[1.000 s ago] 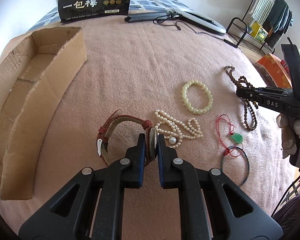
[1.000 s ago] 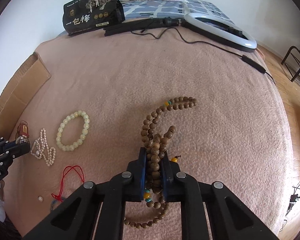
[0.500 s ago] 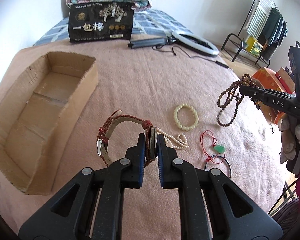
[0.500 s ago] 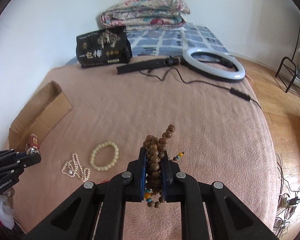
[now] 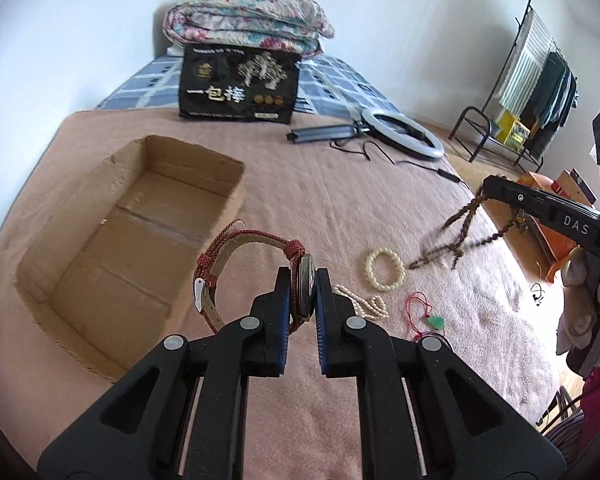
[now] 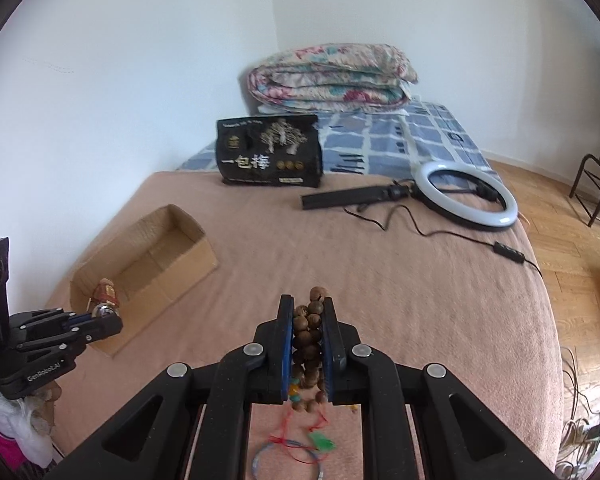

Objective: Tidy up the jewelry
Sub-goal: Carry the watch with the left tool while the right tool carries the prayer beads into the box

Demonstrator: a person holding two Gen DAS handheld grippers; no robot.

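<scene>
Left wrist view: left gripper (image 5: 303,300) clamped on watch (image 5: 305,292) at the case, red strap (image 5: 224,256) looping out left of the fingers, held above the bed (image 5: 340,208). Open cardboard box (image 5: 140,216) ahead-left of the gripper. Pale bead bracelet (image 5: 384,270) ahead-right, pearl strand (image 5: 364,304) just right of the fingertips, red cord with green pendant (image 5: 434,320) further right, all lying on the bed. Right gripper (image 5: 488,184) far right, wooden bead string (image 5: 456,236) dangling from it, blurred.

Right wrist view: right gripper (image 6: 308,320) closed on wooden bead string (image 6: 310,344), beads stacked between the fingers, raised off the bed (image 6: 380,264). Red cord with green pendant (image 6: 320,440) and thin bangle (image 6: 286,462) below, near the gripper base. Cardboard box (image 6: 152,256) ahead-left. Left gripper (image 6: 104,320) at far left, watch (image 6: 106,300) in its grip near the box's near corner. Ring light (image 6: 466,196) and black bag (image 6: 270,152) far ahead.
</scene>
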